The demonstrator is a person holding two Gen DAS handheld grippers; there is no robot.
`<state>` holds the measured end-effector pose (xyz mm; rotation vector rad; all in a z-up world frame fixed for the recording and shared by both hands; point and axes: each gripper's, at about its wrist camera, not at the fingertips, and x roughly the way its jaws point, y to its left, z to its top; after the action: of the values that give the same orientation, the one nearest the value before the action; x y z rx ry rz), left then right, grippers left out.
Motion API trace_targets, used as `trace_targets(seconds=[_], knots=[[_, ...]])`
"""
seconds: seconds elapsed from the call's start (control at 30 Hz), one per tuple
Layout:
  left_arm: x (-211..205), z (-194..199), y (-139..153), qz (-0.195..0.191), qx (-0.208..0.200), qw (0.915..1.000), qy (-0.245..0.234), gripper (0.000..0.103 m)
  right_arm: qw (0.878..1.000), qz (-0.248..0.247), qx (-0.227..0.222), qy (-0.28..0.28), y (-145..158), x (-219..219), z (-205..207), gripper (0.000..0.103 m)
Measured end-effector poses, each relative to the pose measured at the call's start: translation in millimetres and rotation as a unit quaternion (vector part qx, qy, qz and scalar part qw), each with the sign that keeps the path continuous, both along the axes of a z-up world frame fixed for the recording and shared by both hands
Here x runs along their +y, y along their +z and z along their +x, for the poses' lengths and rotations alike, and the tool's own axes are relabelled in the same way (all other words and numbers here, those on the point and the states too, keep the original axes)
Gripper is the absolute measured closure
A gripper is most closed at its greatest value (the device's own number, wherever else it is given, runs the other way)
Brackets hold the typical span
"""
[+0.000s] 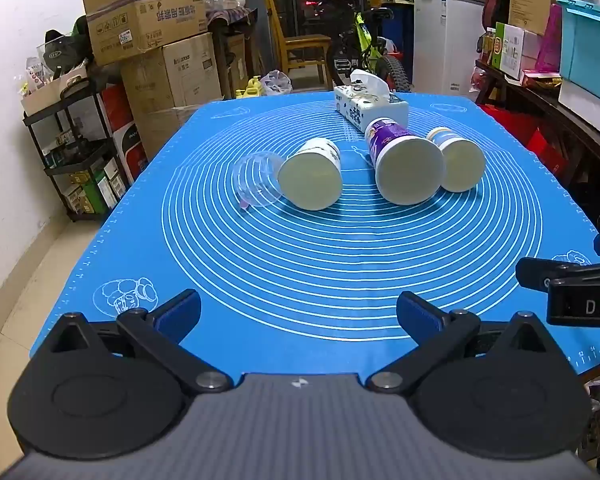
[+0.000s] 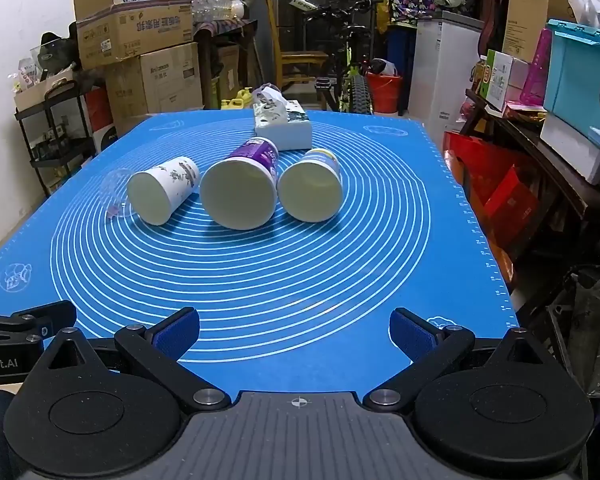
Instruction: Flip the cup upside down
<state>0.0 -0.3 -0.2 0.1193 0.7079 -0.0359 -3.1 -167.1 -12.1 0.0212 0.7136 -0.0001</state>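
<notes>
Three paper cups lie on their sides on the blue mat [image 1: 300, 272], mouths toward me. A white patterned cup [image 1: 312, 174] [image 2: 162, 190] is on the left, a larger purple cup [image 1: 404, 164] [image 2: 242, 188] in the middle, and a blue-banded cup [image 1: 458, 160] [image 2: 312, 186] on the right. A clear plastic lid [image 1: 256, 180] [image 2: 114, 194] lies left of the white cup. My left gripper [image 1: 298, 316] is open and empty near the mat's front edge. My right gripper [image 2: 294, 332] is open and empty, also well short of the cups.
A tissue pack [image 1: 370, 106] [image 2: 282, 124] sits behind the cups. The right gripper's body [image 1: 572, 288] shows at the left view's right edge. Cardboard boxes [image 1: 152, 40], a shelf, a bicycle [image 1: 360, 48] and cluttered benches [image 2: 540, 140] surround the table.
</notes>
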Motion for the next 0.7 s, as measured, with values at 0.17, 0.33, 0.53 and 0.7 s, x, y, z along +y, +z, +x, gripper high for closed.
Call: trace_targets(seconds=[0.17, 0.33, 0.53, 0.7], knots=[[-1.7, 0.0, -1.0, 0.002, 0.000, 1.0000, -0.001, 0.000, 1.000, 0.001, 0.000, -0.001, -1.6, -0.3, -1.7, 0.002], [-3.6, -1.3, -1.8, 0.002, 0.000, 1.0000, -0.001, 0.000, 1.000, 0.000, 0.000, -0.001, -1.4, -0.1, -1.5, 0.002], [-3.7, -1.2, -1.8, 0.003, 0.000, 1.0000, -0.001, 0.000, 1.000, -0.001, 0.000, -0.001, -1.9, -0.2, -0.8, 0.002], [-4.0, -1.5, -1.9, 0.003, 0.000, 1.0000, -0.002, 0.000, 1.000, -0.001, 0.001, -0.001, -1.4, 1.0, -0.8, 0.002]])
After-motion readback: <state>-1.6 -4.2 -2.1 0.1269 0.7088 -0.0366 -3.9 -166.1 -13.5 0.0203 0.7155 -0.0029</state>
